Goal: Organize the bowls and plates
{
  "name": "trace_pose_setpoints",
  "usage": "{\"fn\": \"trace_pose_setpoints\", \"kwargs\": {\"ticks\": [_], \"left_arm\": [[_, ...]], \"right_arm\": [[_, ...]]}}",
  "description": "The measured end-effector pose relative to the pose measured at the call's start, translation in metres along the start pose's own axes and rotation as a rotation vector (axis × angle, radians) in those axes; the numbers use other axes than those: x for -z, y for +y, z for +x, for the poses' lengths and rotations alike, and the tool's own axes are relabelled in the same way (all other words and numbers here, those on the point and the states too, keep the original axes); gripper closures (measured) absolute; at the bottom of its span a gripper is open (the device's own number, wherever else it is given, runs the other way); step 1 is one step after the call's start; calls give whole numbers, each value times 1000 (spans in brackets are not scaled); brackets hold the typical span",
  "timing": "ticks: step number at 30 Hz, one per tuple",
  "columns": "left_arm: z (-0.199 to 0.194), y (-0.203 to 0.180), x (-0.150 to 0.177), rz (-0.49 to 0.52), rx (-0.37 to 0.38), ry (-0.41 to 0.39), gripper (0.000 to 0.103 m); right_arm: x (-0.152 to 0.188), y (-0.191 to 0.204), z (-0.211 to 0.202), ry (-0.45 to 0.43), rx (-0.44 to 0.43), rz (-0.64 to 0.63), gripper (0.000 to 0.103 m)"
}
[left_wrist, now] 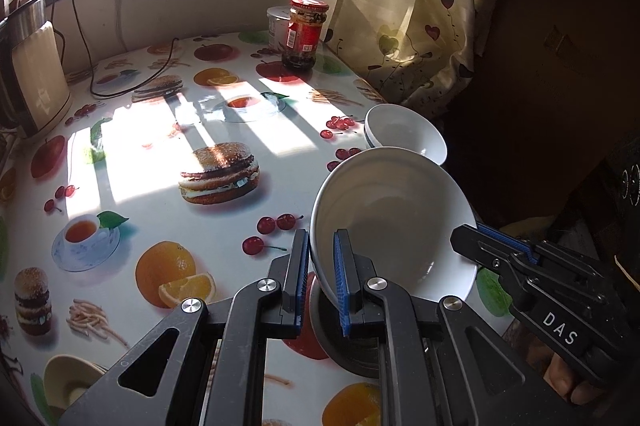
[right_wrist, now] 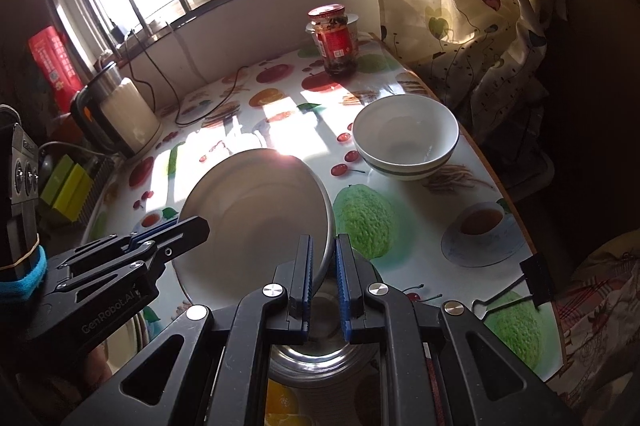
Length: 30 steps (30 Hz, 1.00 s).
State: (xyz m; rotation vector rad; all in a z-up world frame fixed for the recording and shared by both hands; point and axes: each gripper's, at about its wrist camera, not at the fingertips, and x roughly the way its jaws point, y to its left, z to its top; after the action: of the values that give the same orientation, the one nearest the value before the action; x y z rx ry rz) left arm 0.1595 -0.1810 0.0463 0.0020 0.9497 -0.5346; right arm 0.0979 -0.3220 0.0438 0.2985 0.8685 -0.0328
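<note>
A white deep plate (left_wrist: 396, 218) is held tilted above the table, pinched at opposite rims by both grippers. My left gripper (left_wrist: 322, 266) is shut on its left rim. My right gripper (right_wrist: 323, 266) is shut on its right rim; the same plate (right_wrist: 256, 214) fills the middle of the right wrist view. A metal dish (right_wrist: 320, 366) lies on the table right under the plate. White bowls (right_wrist: 406, 136), stacked, with a dark band, stand beyond to the right near the table edge; they also show in the left wrist view (left_wrist: 406, 132).
A red-lidded jar (left_wrist: 306, 32) and a white tub (left_wrist: 278, 24) stand at the far side by the curtain. A kettle (right_wrist: 120, 110) with a cord sits far left. A binder clip (right_wrist: 536, 280) grips the tablecloth at the right table edge (right_wrist: 500, 186).
</note>
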Motion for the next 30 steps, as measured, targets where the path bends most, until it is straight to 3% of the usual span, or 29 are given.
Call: {"fn": "trace_pose_setpoints", "kwargs": {"ticks": [15,30], "left_arm": [[17,-11,32,13,0,72,90],[27,-14,40,12,-5,105,90]], "right_arm": [[33,-16,1,43,14,35,91],[44,-24,9,71,14,52,91]]}}
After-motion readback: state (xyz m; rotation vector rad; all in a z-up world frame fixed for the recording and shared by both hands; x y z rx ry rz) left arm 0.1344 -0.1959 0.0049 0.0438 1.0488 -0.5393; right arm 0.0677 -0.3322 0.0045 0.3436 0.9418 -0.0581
